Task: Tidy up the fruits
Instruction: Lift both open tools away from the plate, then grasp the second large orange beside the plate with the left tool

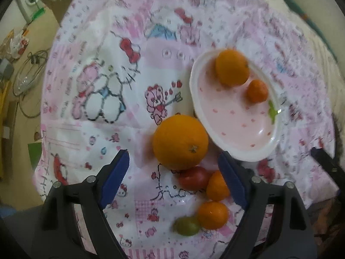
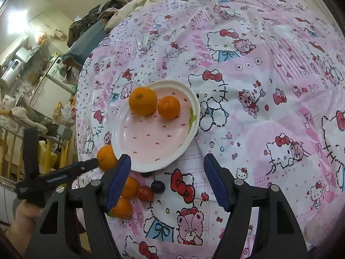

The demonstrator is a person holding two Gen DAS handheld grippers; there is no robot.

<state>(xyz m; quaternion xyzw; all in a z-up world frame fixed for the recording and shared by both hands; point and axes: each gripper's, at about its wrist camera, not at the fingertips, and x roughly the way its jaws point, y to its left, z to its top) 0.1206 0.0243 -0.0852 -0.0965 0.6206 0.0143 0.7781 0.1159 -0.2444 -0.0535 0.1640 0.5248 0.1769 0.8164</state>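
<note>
A large orange [image 1: 180, 142] lies on the cartoon-print cloth, just ahead of and between the tips of my left gripper [image 1: 173, 154], which is open and does not touch it. Beside it, a pink strawberry-print plate [image 1: 237, 125] holds an orange [image 1: 232, 68] and a small mandarin [image 1: 257, 91]. A red tomato [image 1: 194, 178], two small oranges [image 1: 217, 186] and a green fruit [image 1: 186, 225] lie between the left fingers. My right gripper [image 2: 167, 166] hangs open and empty over the plate's [image 2: 151, 138] near rim. In the right wrist view the left gripper's finger [image 2: 86, 165] reaches the large orange [image 2: 106, 157].
A dark grape [image 2: 157, 186] and the tomato [image 2: 145, 193] lie near the right gripper's left finger. A person's hand [image 2: 23, 213] holds the left gripper. The cloth [image 2: 269, 108] drops off at the left, with room clutter and a wooden rail [image 2: 13, 146] beyond.
</note>
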